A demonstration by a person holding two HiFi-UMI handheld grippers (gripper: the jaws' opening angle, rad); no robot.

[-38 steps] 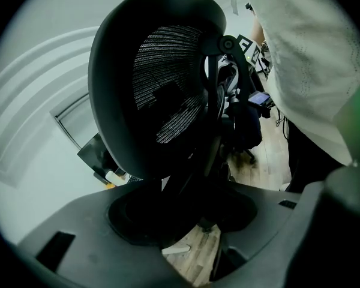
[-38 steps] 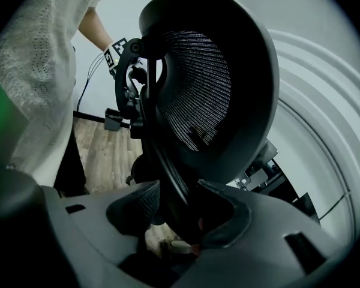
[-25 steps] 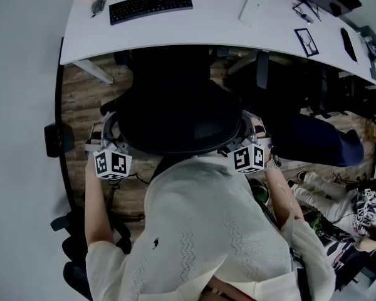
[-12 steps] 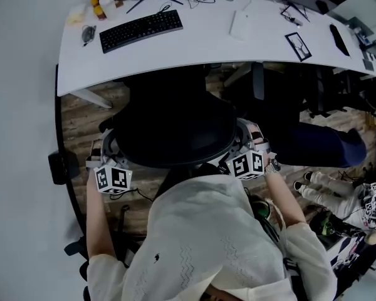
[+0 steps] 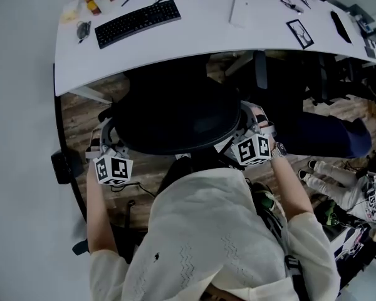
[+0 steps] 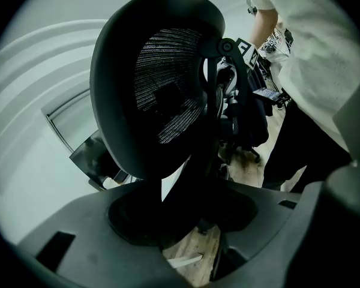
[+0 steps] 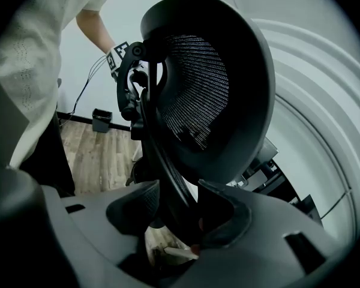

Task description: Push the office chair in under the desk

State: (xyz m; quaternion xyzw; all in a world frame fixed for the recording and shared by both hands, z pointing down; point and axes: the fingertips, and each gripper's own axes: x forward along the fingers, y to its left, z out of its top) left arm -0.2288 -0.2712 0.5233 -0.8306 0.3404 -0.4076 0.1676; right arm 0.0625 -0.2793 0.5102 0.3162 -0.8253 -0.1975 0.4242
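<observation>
A black keyboard (image 5: 138,22) is lying ahead of me to the left. Small bottles (image 5: 95,2) are standing just beyond its left end, and a flat white box (image 5: 238,11) is resting well off to its right. Pale shoes (image 5: 323,175) are sitting on the wooden floor (image 5: 81,115) at my right. A black bin (image 7: 100,120) is standing against the wall.

Chair back (image 5: 175,121) near desk edge (image 5: 175,50)

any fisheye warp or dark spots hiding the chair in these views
Head view: strong fisheye, the desk edge bows; the office chair is near-black, detail lost. Left gripper view: round black vignette, mesh backlit. Right gripper view: same vignette.
</observation>
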